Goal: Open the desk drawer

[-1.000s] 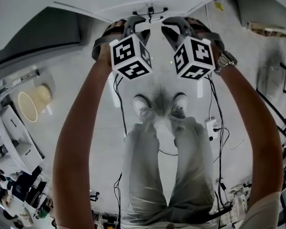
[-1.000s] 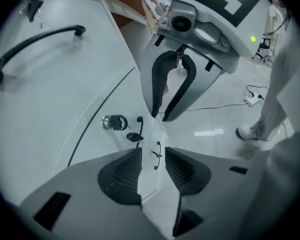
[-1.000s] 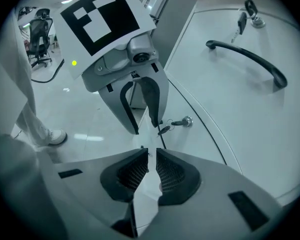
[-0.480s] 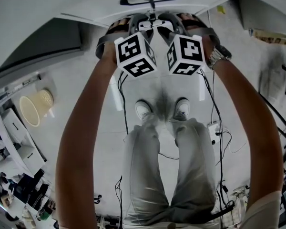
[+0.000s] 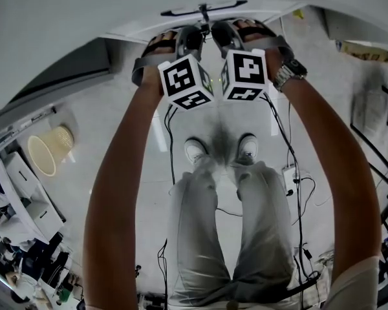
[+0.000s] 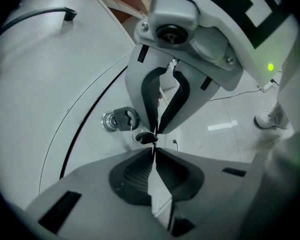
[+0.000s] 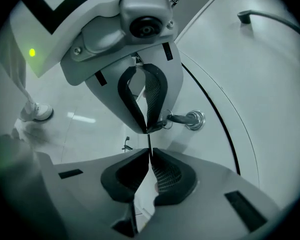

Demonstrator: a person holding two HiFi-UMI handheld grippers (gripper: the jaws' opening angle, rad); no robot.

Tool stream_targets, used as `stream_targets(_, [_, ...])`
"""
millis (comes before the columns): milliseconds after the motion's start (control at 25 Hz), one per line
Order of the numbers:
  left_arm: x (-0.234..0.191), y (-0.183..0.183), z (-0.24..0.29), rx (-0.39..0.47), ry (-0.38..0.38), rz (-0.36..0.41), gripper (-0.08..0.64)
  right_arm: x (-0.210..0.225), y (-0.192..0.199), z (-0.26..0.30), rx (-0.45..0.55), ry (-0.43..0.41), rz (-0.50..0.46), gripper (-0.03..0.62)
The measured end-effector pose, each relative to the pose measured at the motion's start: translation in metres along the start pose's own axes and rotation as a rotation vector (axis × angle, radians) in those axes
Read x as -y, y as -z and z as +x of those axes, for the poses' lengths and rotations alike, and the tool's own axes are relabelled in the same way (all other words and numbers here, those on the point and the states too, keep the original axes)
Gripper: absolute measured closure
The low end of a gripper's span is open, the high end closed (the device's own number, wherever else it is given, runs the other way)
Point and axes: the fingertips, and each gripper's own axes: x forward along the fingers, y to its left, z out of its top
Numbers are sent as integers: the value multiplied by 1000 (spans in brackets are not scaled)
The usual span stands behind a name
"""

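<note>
White desk front across top of frame, with desk drawer (image 6: pixel 45 84) shut, left gripper (image 6: pixel 153 151) and right gripper (image 7: pixel 149 151) just closed on nothing; reopen, clamp handle (image 5: pixel 204 8) at upper centre squarely, pull straight

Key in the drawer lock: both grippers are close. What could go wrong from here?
The left gripper and right gripper have just closed, nothing clearly between the jaws, tips meeting beside the key. They may bump each other or bend the key. The drawer handle is ungrasped, so a pull may open nothing.
</note>
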Motion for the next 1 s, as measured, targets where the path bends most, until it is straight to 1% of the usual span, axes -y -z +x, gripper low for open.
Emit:
stream_targets(160, [-1, -1, 2, 15, 14, -63, 531, -1, 4, 2, -8, 2, -5, 554])
stream_targets(360, [-1, 1, 0, -13, 14, -72, 531, 0, 1, 0, -28, -5, -18, 556])
stream_targets(560, [11, -2, -5, -18, 28, -53, 534, -11, 2, -7, -24, -8, -17, 557])
stream_targets(800, [29, -4, -15, -14, 48, -96, 534, -29, 2, -17, -31, -32, 1, 557])
stream_targets(1000, [45, -7, -25, -9, 63, -100, 534, -44, 1, -26, -33, -27, 16, 557])
